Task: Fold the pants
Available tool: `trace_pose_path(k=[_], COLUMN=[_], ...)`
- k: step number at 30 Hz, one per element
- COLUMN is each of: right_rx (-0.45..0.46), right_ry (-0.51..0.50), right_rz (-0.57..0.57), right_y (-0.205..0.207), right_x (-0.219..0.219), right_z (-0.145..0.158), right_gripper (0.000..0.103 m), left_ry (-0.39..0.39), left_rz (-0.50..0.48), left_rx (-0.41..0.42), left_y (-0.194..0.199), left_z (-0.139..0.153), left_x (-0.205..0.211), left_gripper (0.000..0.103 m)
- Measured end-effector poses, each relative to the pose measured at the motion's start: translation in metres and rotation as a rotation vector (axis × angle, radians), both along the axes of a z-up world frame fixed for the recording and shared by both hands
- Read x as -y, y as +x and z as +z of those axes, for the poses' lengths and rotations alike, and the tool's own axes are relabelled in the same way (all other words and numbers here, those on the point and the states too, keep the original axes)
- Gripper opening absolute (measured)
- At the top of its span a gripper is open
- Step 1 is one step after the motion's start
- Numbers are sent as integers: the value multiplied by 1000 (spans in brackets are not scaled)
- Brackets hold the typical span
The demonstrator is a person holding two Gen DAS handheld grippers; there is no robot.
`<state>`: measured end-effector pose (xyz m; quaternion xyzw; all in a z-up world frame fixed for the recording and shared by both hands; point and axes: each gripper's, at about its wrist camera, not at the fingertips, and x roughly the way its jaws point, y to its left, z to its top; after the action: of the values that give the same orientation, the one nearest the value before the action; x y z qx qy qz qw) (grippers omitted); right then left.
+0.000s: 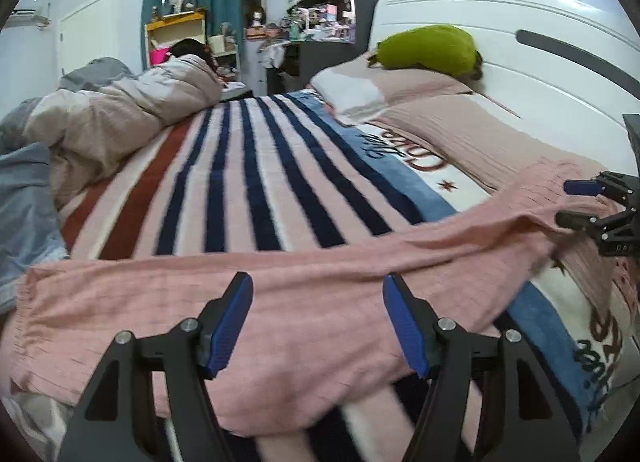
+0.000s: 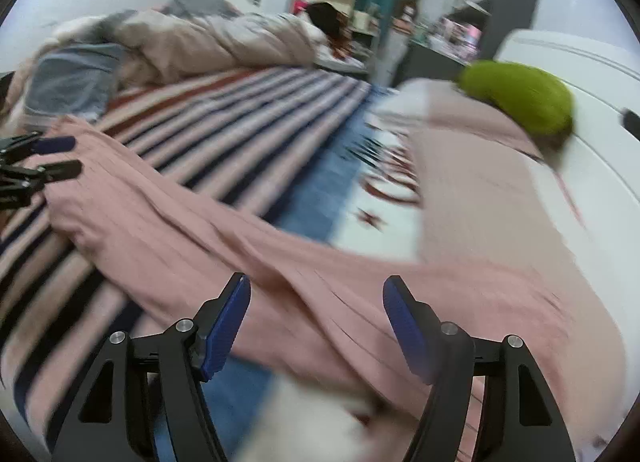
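The pants are pink ribbed knit cloth, matt and soft. Under them the blanket is plush striped fleece with a fuzzy nap. The left tongs have matt black plastic arms, ridged blue rubbery pads and shiny metal pins. The far headboard looks smooth, glossy white.

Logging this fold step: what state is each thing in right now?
Left gripper: open, above the pants, holding nothing.
Right gripper: open, above the pants, holding nothing.
Pants: lying in a long band across the blanket, released, slightly rumpled.
Blanket: spread flat on the bed.
Green cushion: resting on the pillows.
Duvet: bunched up.
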<state>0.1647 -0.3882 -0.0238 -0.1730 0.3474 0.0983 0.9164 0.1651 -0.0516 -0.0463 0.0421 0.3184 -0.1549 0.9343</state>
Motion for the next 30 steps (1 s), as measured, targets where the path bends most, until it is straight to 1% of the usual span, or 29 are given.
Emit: trace_pose_path(k=[3, 5, 7, 11, 13, 15, 17, 19, 21, 22, 24, 30], right_rx=[-25, -55, -74, -41, -26, -10, 18, 56, 73, 71, 78, 111], right_ry=[-54, -69, -81, -205, -244, -272, -300, -325, -293, -254, -219, -204], right_rz=[-59, -83, -96, -90, -88, -91, -104, -131, -137, -139, -147, -146], right_y=[-18, -22, -22, -24, -24, -25, -25, -23, -22, -19, -17, -2], right_x=[30, 43, 53, 54, 55, 56, 58, 60, 65, 69, 71, 74], right_z=[-4, -11, -19, -35, -39, -42, -41, -37, -28, -22, -13, 9], right_gripper=[65, 65, 65, 65, 65, 62, 51, 17, 4, 4, 3, 1], left_ry=[-26, -41, -32, -25, -16, -19, -25, -27, -29, -29, -27, -31], left_rz=[-20, -32, -42, -71, -70, -69, -59, -52, -50, -51, -51, -43], left_rx=[-26, -45, -50, -53, -52, -56, -63, -64, -60, -59, -54, -54], left_y=[0, 1, 1, -4, -5, -5, -5, -5, -6, -6, -6, 0], left_z=[-9, -14, -16, -16, -16, -15, -15, -15, -14, -13, -12, -13], left_x=[16, 26, 35, 48, 51, 51, 50, 49, 48, 49, 49, 48], left_gripper=[64, 64, 64, 64, 64, 64, 64, 64, 64, 64, 64, 64])
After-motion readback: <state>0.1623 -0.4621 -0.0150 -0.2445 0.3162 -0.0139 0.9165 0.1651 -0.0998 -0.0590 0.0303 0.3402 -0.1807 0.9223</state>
